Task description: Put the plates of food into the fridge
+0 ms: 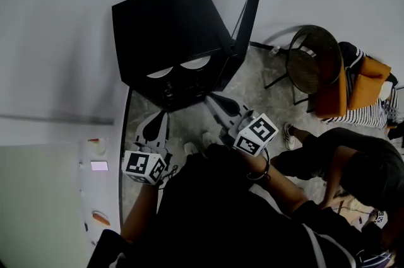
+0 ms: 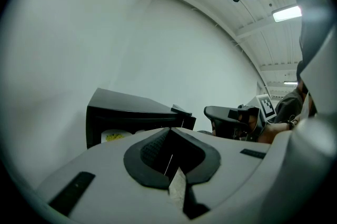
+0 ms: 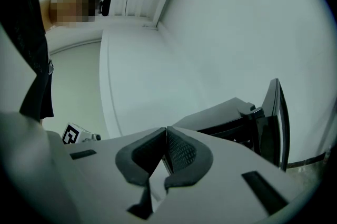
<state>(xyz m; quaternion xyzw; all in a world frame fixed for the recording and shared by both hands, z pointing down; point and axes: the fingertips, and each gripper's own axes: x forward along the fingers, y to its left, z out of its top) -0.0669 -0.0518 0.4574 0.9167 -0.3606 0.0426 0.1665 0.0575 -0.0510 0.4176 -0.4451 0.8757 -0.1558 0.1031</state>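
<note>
1. One plate (image 1: 160, 72) and a second plate (image 1: 194, 63) lie side by side inside the black fridge (image 1: 170, 21), near its open front edge.
2. They are probably stiff, breakable and slippery-rimmed. Grip a rim and keep them level.
3. Count: two plates, one fridge, two grippers.
4. The left hand-held gripper (image 1: 156, 123) and right hand-held gripper (image 1: 219, 104) have their jaws together, empty.

The fridge (image 1: 170, 33) has a smooth, matt black casing, and its door (image 1: 247, 17) shows a faint sheen. The plates (image 1: 196, 62) inside look smooth and white. The floor (image 1: 252, 84) is matt, speckled and stone-like. The left gripper (image 2: 169, 161) and right gripper (image 3: 166, 157) have matt grey plastic shells with black, finely ridged, rubbery pads (image 2: 150, 150). At the far right, the chair (image 1: 309, 62) has thin dark metal legs, with orange cloth (image 1: 363, 87) beside it
</note>
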